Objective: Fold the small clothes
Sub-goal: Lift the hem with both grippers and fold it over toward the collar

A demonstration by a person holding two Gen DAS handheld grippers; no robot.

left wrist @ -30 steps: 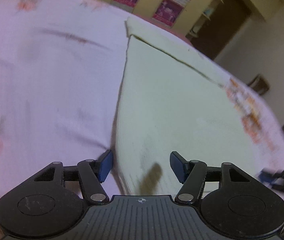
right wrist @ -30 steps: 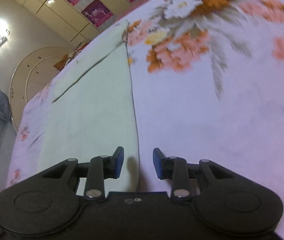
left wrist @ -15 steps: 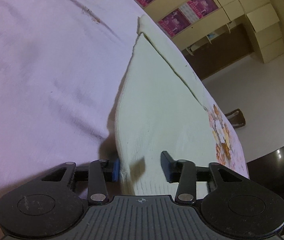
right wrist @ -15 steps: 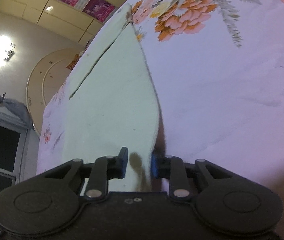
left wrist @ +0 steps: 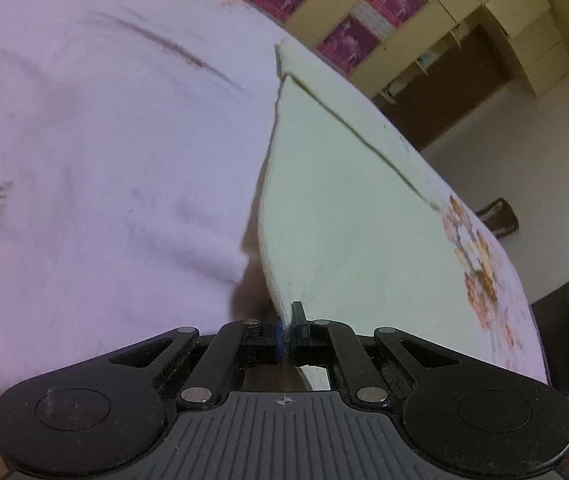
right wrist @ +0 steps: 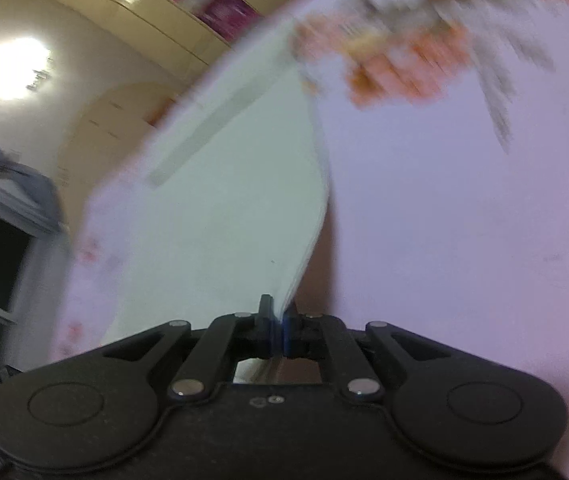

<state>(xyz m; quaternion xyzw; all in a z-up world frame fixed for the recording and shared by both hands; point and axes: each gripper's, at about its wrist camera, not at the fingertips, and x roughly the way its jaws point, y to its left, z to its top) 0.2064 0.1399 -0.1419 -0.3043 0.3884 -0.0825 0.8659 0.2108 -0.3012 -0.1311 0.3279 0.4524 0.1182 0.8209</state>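
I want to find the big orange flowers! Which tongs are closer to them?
Right, probably. The right tongs pinch the cloth corner on the flowers' side; the left tongs pinch the corner on its other side.

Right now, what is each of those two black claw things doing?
Left gripper: shut on a near corner of the pale green knitted cloth.
Right gripper: shut on the cloth's other near corner.

Left wrist cam sits low behind the left gripper [left wrist: 287,334], facing fwd/down, close over the bedsheet [left wrist: 104,160]. Right wrist cam likewise behind the right gripper [right wrist: 277,334], blurred. Both share the pale cloth [left wrist: 344,208] and far cabinets [left wrist: 424,20].
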